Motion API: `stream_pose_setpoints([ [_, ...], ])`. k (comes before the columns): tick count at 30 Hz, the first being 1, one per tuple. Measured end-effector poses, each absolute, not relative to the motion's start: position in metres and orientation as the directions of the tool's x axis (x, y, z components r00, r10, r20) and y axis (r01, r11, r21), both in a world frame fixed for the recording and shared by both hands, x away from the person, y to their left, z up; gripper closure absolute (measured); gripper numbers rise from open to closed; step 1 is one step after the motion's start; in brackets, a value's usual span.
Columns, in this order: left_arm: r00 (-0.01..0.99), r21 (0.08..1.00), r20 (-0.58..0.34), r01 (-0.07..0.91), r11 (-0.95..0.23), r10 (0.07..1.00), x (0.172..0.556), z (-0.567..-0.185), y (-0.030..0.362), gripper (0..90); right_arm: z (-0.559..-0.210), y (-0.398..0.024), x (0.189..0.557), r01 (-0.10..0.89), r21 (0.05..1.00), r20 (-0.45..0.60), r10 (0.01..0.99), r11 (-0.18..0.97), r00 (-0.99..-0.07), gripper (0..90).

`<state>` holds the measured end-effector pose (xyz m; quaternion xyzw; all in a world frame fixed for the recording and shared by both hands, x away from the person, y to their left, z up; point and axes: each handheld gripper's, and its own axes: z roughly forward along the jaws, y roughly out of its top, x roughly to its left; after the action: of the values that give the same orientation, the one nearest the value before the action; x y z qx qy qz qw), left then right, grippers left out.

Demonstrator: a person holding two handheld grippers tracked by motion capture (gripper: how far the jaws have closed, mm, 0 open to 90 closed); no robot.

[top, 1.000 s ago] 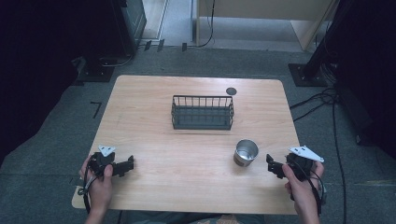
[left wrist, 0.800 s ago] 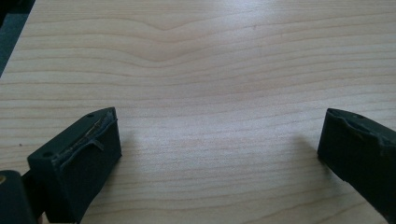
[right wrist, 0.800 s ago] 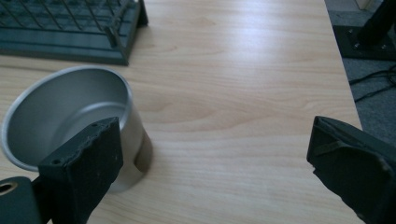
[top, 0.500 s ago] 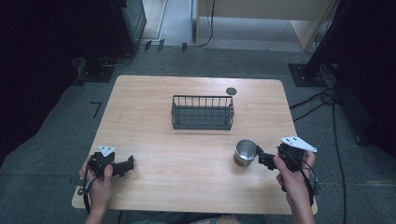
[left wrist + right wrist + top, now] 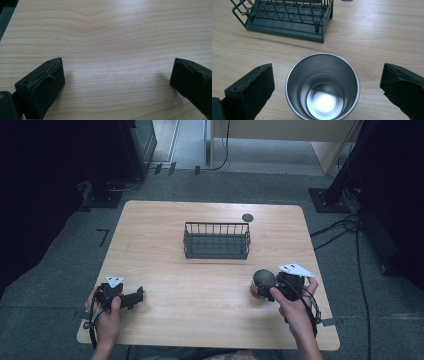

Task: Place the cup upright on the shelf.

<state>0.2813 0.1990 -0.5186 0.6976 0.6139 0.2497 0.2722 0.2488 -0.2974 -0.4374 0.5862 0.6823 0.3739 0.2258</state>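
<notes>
Steel cup (image 5: 322, 86), one (upright), between parted jaws.

left gripper (image 5: 134, 297) jaws apart, right gripper (image 5: 270, 290) jaws apart

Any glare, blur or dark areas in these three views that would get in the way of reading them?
High view: soft, floor around the table very dark. Right gripper view: bright glare spot on the steel cup's inner bottom, wire basket cropped at the top. Left gripper view: wood grain sharp, faint shadows beside both jaws of the left gripper.
</notes>
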Motion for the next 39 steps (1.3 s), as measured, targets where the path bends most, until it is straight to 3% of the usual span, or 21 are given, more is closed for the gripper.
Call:
stream_pose_setpoints([
  [25,0.121,0.686,0.014,0.721,-0.098,0.993,0.281,-0.519,0.199,0.0,-0.489,-0.282,0.266,0.712,0.701,0.088,0.984,0.049,-0.155,0.0],
  [31,0.121,0.686,0.014,0.721,-0.098,0.992,0.281,-0.519,0.199,0.0,-0.492,-0.281,0.264,0.694,0.719,0.084,0.986,0.039,-0.142,16.7],
  [39,0.122,0.686,0.014,0.721,-0.098,0.992,0.281,-0.519,0.199,0.0,-0.487,-0.281,0.264,0.685,0.727,0.082,0.988,0.029,-0.129,17.7],
])
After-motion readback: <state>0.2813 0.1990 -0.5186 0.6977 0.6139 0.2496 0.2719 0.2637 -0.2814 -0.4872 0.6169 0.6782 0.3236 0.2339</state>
